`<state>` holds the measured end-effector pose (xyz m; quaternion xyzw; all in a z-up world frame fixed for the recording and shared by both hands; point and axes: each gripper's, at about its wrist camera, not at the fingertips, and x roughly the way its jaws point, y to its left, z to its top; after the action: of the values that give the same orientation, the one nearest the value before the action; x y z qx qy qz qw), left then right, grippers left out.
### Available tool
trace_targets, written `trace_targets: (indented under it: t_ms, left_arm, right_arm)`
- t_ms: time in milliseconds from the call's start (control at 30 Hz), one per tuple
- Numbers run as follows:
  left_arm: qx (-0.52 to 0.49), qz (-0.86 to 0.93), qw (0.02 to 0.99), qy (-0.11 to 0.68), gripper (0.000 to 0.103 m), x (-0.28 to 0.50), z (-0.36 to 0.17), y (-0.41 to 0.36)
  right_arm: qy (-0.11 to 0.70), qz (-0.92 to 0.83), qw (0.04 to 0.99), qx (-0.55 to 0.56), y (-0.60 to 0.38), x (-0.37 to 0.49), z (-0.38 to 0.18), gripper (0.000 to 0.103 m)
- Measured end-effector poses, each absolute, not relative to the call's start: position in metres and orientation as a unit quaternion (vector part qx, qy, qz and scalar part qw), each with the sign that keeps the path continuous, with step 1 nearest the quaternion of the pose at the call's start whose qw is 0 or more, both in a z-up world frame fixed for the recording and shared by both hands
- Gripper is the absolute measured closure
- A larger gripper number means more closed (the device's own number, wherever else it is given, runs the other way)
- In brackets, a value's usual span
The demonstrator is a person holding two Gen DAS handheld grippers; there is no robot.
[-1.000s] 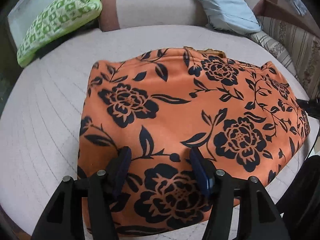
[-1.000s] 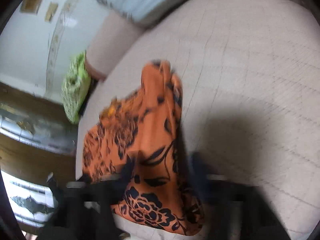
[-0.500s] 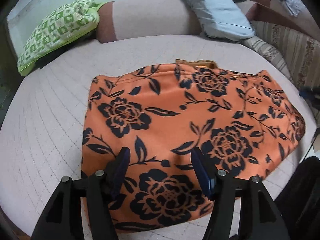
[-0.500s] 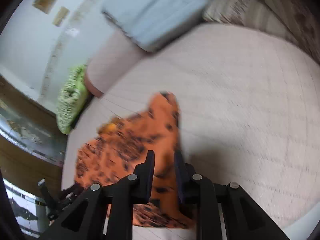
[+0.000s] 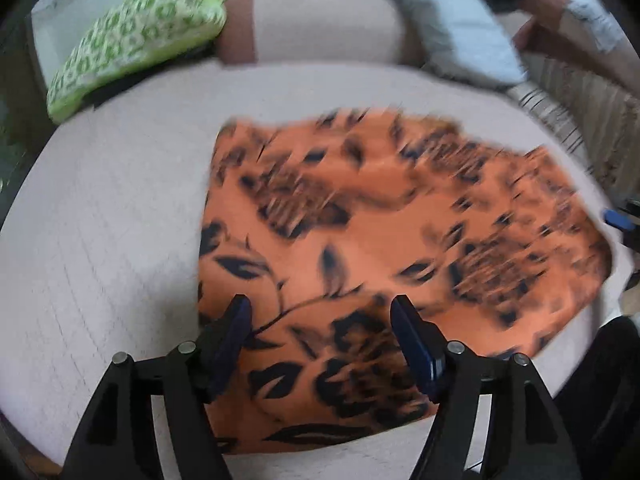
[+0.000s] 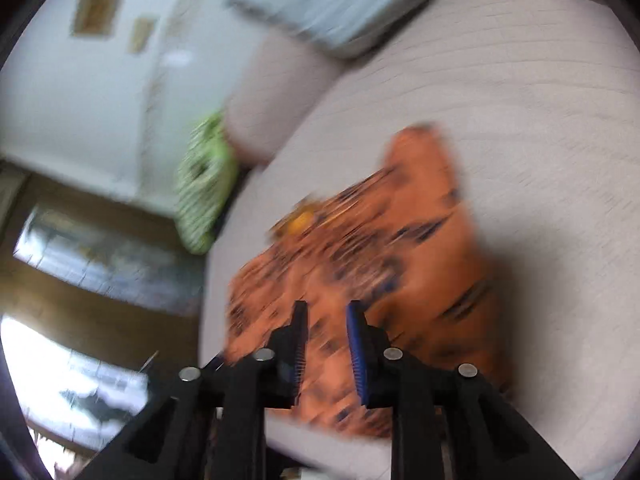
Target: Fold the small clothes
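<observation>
An orange garment with a black flower print [image 5: 380, 248] lies folded and flat on the pale quilted cushion [image 5: 112, 220]. My left gripper [image 5: 322, 320] is open and empty, held above the garment's near edge. In the right wrist view the same garment [image 6: 384, 264] lies below my right gripper [image 6: 326, 320], whose fingers stand a narrow gap apart with nothing between them. A blue fingertip of the right gripper [image 5: 618, 220] shows at the right edge of the left wrist view. Both views are blurred by motion.
A green patterned pillow [image 5: 132, 48] and a beige bolster [image 5: 320, 28] lie at the back. A light blue pillow [image 6: 320, 4] and striped cushions [image 5: 560, 112] lie at the back right. A wooden cabinet with glass [image 6: 80, 248] stands beyond the cushion's left edge.
My right gripper has let go of the garment's side, opened a little and pulled back above it. My left gripper has drawn back and up a little. The garment now lies flat.
</observation>
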<state>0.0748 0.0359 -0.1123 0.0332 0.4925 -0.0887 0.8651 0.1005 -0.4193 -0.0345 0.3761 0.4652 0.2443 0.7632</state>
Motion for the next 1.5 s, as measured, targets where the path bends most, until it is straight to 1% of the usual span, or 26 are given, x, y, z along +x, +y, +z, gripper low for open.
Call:
trace_targets:
  t_ms: [67,100,133,167,200,300,333,367,433,500,567,600,667,767,833,900,967,1000,1133,1200,1233,1267,1300,1333,1400,1500]
  left_arm:
    - [0.045,-0.082,0.867,0.489,0.03,0.073,-0.118,0.037]
    - [0.039,-0.081,0.869,0.487,0.03,0.072,-0.114,0.037]
    - [0.031,-0.08,0.87,0.486,0.03,0.071,-0.109,0.038]
    - [0.021,-0.086,0.873,0.479,0.03,0.067,-0.102,0.038]
    - [0.014,-0.094,0.877,0.47,0.03,0.065,-0.093,0.038]
    - [0.002,-0.115,0.884,0.453,0.03,0.063,-0.077,0.027]
    - [0.0,-0.12,0.884,0.452,0.03,0.062,-0.074,0.023]
    - [0.002,-0.118,0.884,0.452,0.03,0.062,-0.074,0.018]
    - [0.004,-0.102,0.885,0.455,0.03,0.062,-0.074,0.012]
    - [-0.006,-0.087,0.883,0.462,0.03,0.065,-0.076,0.009]
    - [-0.016,-0.075,0.877,0.475,0.03,0.065,-0.078,0.009]
    - [-0.019,-0.074,0.875,0.477,0.03,0.066,-0.08,0.012]
    - [-0.016,-0.069,0.876,0.477,0.03,0.067,-0.081,0.014]
    - [-0.011,-0.069,0.875,0.48,0.03,0.067,-0.083,0.013]
    - [-0.012,-0.068,0.874,0.48,0.03,0.066,-0.083,0.013]
    - [-0.012,-0.068,0.872,0.484,0.03,0.069,-0.085,0.012]
    - [-0.011,-0.068,0.871,0.486,0.03,0.07,-0.085,0.011]
    - [-0.01,-0.067,0.872,0.485,0.03,0.069,-0.084,0.011]
    - [-0.014,-0.066,0.874,0.482,0.03,0.066,-0.079,0.013]
    - [-0.026,-0.067,0.875,0.479,0.03,0.065,-0.078,0.012]
    - [-0.027,-0.069,0.874,0.481,0.03,0.066,-0.079,0.008]
    - [-0.026,-0.072,0.873,0.482,0.03,0.066,-0.079,0.004]
    - [-0.02,-0.079,0.871,0.485,0.03,0.066,-0.08,-0.003]
    - [-0.016,-0.084,0.87,0.485,0.03,0.066,-0.079,-0.008]
    - [-0.009,-0.098,0.871,0.482,0.03,0.066,-0.078,-0.021]
    - [0.002,-0.122,0.874,0.471,0.029,0.068,-0.076,-0.049]
  right_arm:
    - [0.492,0.236,0.769,0.332,-0.406,0.088,-0.046,0.04]
    - [0.529,0.195,0.771,0.297,-0.405,0.085,-0.066,0.045]
    - [0.543,0.187,0.76,0.305,-0.408,0.083,-0.08,0.069]
    - [0.545,0.171,0.756,0.319,-0.414,0.081,-0.083,0.073]
    - [0.538,0.166,0.758,0.329,-0.417,0.079,-0.074,0.073]
    - [0.49,0.187,0.801,0.289,-0.405,0.083,-0.031,0.07]
    - [0.485,0.201,0.798,0.296,-0.402,0.091,-0.022,0.066]
    - [0.481,0.213,0.793,0.308,-0.401,0.097,-0.016,0.052]
    - [0.46,0.217,0.798,0.323,-0.399,0.119,-0.012,0.033]
    - [0.463,0.182,0.807,0.319,-0.397,0.139,-0.029,0.032]
    - [0.519,0.11,0.781,0.33,-0.403,0.159,-0.069,0.032]
    - [0.51,0.108,0.775,0.358,-0.409,0.158,-0.073,0.033]
    - [0.498,0.109,0.783,0.355,-0.41,0.152,-0.055,0.033]
    - [0.481,0.135,0.807,0.315,-0.402,0.135,-0.022,0.033]
    - [0.47,0.164,0.812,0.304,-0.395,0.121,-0.01,0.032]
    - [0.475,0.169,0.813,0.291,-0.387,0.117,-0.019,0.026]
    - [0.518,0.141,0.799,0.27,-0.384,0.123,-0.05,0.026]
    - [0.519,0.125,0.802,0.268,-0.386,0.124,-0.058,0.026]
    - [0.495,0.142,0.807,0.29,-0.39,0.114,-0.035,0.026]
    - [0.476,0.164,0.819,0.277,-0.39,0.102,-0.021,0.026]
    - [0.478,0.166,0.82,0.268,-0.389,0.102,-0.024,0.023]
    - [0.496,0.163,0.814,0.255,-0.389,0.101,-0.033,0.023]
    - [0.533,0.147,0.798,0.241,-0.391,0.102,-0.046,0.023]
    - [0.545,0.139,0.791,0.242,-0.398,0.1,-0.051,0.024]
    - [0.516,0.159,0.795,0.278,-0.412,0.09,-0.042,0.024]
    - [0.476,0.134,0.811,0.314,-0.441,0.07,-0.021,0.024]
